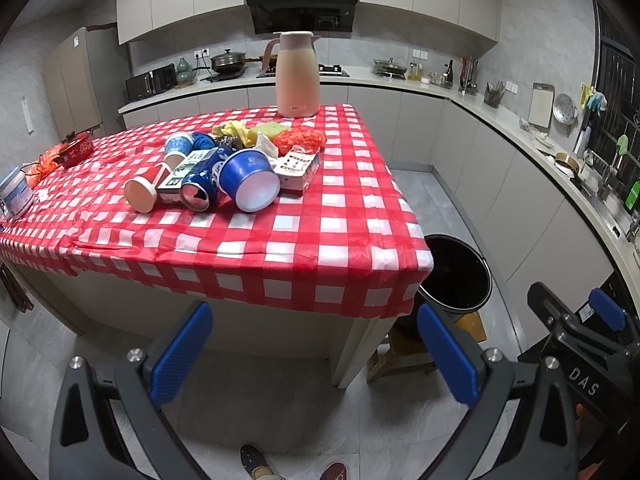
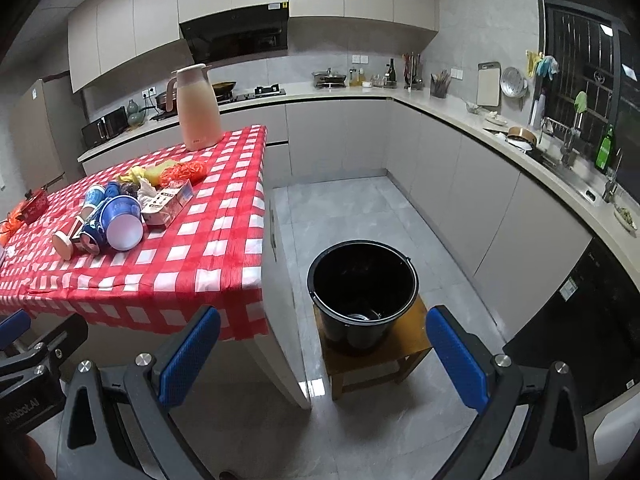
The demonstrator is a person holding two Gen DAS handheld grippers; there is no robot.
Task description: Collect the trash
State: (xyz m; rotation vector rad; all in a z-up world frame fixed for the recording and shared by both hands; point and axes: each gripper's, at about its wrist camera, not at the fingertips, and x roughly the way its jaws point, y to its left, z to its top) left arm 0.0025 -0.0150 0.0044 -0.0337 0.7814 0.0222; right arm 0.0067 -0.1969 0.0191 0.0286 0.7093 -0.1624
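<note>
A heap of trash lies on the red-checked table (image 1: 280,256): a tipped blue paper cup (image 1: 250,180), a blue can (image 1: 200,190), a small carton (image 1: 298,168), an orange net bag (image 1: 302,138) and yellow wrappers. The same blue paper cup (image 2: 122,222) shows in the right wrist view. A black bucket (image 2: 362,288) stands on a wooden stool (image 2: 404,350) right of the table; something metallic lies at its bottom. My left gripper (image 1: 316,354) is open, held low before the table's front edge. My right gripper (image 2: 322,356) is open, near the bucket.
A pink thermos jug (image 1: 298,76) stands at the table's far edge. A white jar (image 1: 16,196) and a red toy (image 1: 76,150) sit at the table's left. Kitchen counters (image 2: 520,148) run along the back and right. The person's feet (image 1: 256,462) are on the grey floor.
</note>
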